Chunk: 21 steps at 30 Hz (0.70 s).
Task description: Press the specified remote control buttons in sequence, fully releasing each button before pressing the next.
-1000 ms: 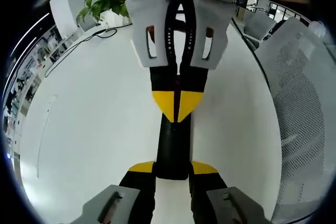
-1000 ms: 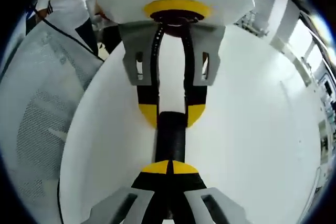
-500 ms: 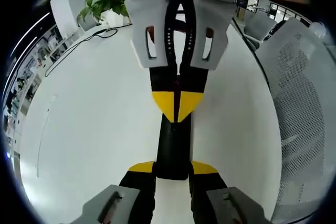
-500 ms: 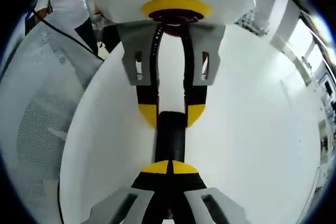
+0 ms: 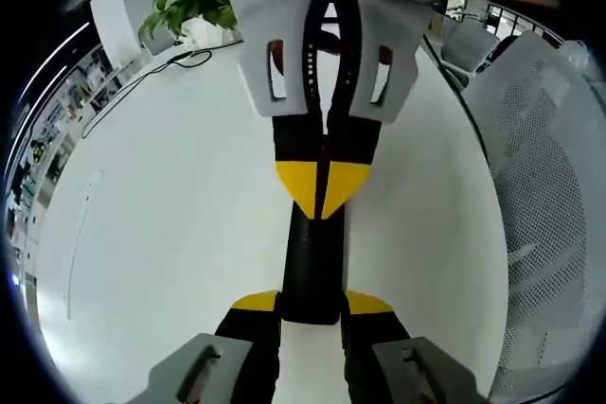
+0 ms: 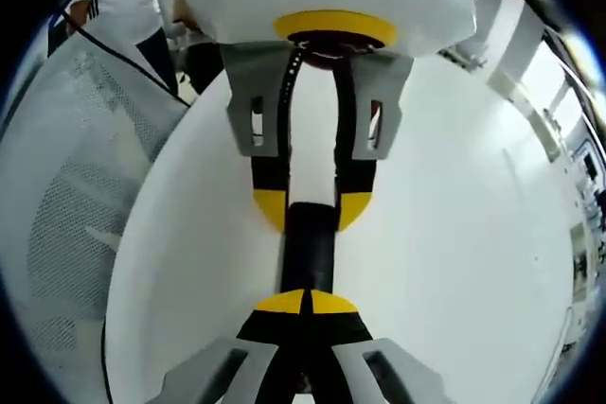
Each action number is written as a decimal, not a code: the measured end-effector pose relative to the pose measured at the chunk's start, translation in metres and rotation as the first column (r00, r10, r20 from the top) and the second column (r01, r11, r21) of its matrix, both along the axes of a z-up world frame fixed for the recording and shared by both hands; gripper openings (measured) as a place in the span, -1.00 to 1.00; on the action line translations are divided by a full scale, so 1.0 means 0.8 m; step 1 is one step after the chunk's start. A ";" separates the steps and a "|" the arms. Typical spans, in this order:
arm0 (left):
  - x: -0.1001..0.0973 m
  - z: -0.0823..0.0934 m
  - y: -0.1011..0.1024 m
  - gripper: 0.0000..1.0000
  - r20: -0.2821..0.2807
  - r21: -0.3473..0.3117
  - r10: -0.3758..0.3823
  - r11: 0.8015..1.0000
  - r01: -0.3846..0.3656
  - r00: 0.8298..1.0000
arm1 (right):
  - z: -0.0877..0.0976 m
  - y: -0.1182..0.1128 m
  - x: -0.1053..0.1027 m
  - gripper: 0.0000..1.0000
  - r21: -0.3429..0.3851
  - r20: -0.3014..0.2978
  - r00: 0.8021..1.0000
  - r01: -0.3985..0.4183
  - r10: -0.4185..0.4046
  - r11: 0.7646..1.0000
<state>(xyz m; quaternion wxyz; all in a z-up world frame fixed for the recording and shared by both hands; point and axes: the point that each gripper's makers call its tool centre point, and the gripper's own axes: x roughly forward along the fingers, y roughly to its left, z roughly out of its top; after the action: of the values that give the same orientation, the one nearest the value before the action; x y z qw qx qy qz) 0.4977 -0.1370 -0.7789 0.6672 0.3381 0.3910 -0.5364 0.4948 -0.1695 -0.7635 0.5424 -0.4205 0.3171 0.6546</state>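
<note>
In the left gripper view, the left gripper rises from the bottom edge with its two yellow-tipped jaws set on either side of the near end of a black remote control, clamped on it. The remote runs straight up the middle of the frame over a white table. The right gripper comes down from the top centre; its yellow tips meet in a point that touches the far end of the remote. A potted plant stands at the upper left, with a dark cable trailing across the table below it. A grey mesh chair fills the right side.

In the right gripper view, the right gripper rises from the bottom centre, its yellow tips pressed together with no gap, resting on the near end of the remote control. The left gripper descends from the top centre, its jaws apart and gripping the far end of the remote on both sides. The white table spreads to the right; the mesh chair sits at the left, and a person's white clothing shows at the upper left.
</note>
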 end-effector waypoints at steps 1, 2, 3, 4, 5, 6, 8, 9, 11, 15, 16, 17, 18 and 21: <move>0.000 0.000 0.000 -0.53 0.000 0.000 0.000 1.000 0.000 1.000 | 0.004 0.001 0.000 -1.00 0.012 -0.007 1.000 0.007 -0.006 1.000; 0.000 0.000 0.000 -0.53 0.000 0.000 0.000 1.000 0.000 1.000 | 0.007 0.001 0.001 -1.00 0.017 -0.001 1.000 0.006 -0.006 1.000; 0.000 0.000 0.000 -0.53 -0.001 0.000 0.000 1.000 0.000 1.000 | 0.011 0.001 0.003 -1.00 0.020 0.008 1.000 0.008 -0.008 1.000; -0.001 0.000 0.000 -0.53 -0.001 0.000 -0.001 1.000 0.001 1.000 | 0.013 0.001 0.003 -1.00 0.021 0.008 1.000 0.009 -0.009 1.000; -0.001 0.000 0.000 -0.53 -0.001 0.000 -0.001 1.000 0.001 1.000 | 0.015 0.001 0.004 -1.00 0.024 0.009 1.000 0.010 -0.011 1.000; -0.001 0.000 0.000 -0.53 -0.001 0.001 -0.002 1.000 0.002 1.000 | 0.019 0.001 0.005 -1.00 0.030 0.015 1.000 0.012 -0.012 0.999; -0.001 0.000 0.000 -0.53 -0.001 0.002 -0.002 1.000 0.002 1.000 | 0.023 0.002 0.006 -1.00 0.034 0.019 1.000 0.013 -0.014 0.999; -0.001 0.000 0.000 -0.53 -0.001 0.003 -0.003 1.000 0.003 1.000 | 0.025 0.002 0.006 -1.00 0.038 0.024 1.000 0.013 -0.014 0.999; -0.001 0.000 0.000 -0.53 -0.001 0.004 -0.003 1.000 0.003 1.000 | 0.028 0.004 0.007 -1.00 0.047 0.028 1.000 0.012 -0.014 0.999; 0.000 0.000 0.001 -0.53 0.000 0.005 -0.003 1.000 0.003 1.000 | 0.035 0.006 0.005 -1.00 0.056 0.036 0.999 0.009 -0.011 0.998; 0.000 0.000 0.001 -0.53 0.000 0.005 -0.002 1.000 0.002 1.000 | 0.037 0.006 0.004 -1.00 0.056 0.039 0.999 0.008 -0.010 0.998; 0.000 0.000 0.001 -0.53 0.000 0.004 -0.001 1.000 0.001 1.000 | 0.038 0.006 0.004 -1.00 0.054 0.043 0.999 0.003 -0.006 0.999; 0.000 0.000 0.001 -0.53 0.000 0.005 -0.001 1.000 0.001 1.000 | 0.041 0.006 0.004 -1.00 0.054 0.046 0.999 0.002 -0.004 0.999; 0.000 0.000 0.001 -0.53 0.000 0.006 -0.001 1.000 0.001 1.000 | 0.048 0.007 0.004 -1.00 0.057 0.053 0.999 -0.003 0.000 0.998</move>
<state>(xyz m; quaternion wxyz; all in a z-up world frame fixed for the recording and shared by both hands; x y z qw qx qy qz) 0.4977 -0.1365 -0.7788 0.6659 0.3401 0.3925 -0.5356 0.4982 -0.1641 -0.7255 0.5620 -0.4222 0.2833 0.6524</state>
